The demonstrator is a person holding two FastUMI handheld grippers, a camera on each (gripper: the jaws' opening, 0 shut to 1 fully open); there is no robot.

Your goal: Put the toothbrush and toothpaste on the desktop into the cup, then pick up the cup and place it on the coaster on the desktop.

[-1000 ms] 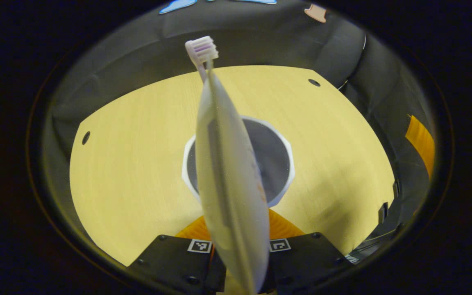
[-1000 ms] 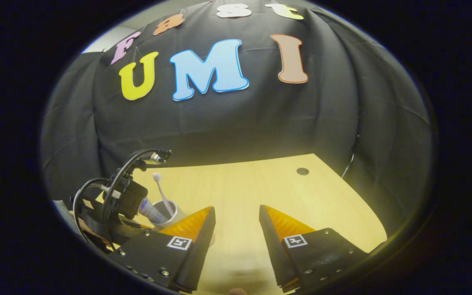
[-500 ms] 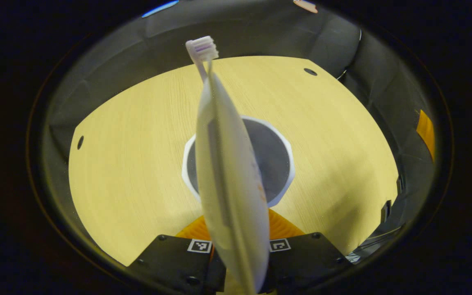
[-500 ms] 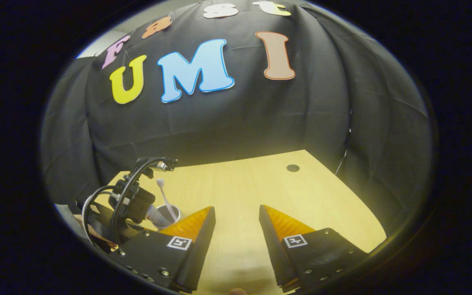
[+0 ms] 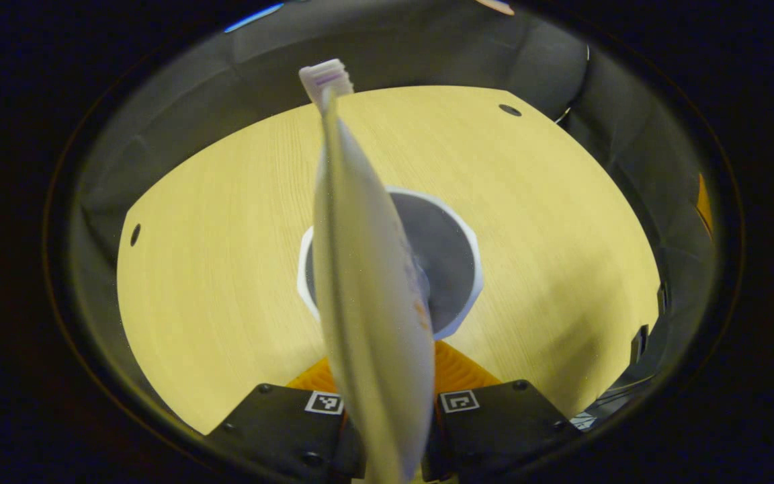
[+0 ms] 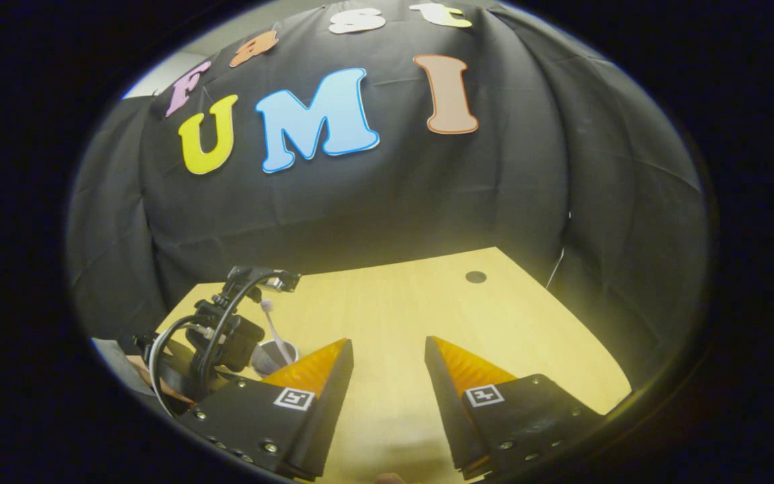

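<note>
White tube runs up the centre of the left gripper view, the left gripper jaws clamped on its lower end, its far end inside the cup; the brush sits top centre. Better to lower it straight before letting go. Right gripper view: the right gripper jaws stand apart, empty, over the surface, cup lower left.

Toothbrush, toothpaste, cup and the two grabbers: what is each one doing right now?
toothbrush: standing in the cup, bristles up.
toothpaste: held by the left gripper, lower end in the cup.
cup: upright on the desk, mouth open.
desk: bare wood around the cup.
left gripper: shut on the toothpaste.
right gripper: open, holding nothing, above the desk.
</note>
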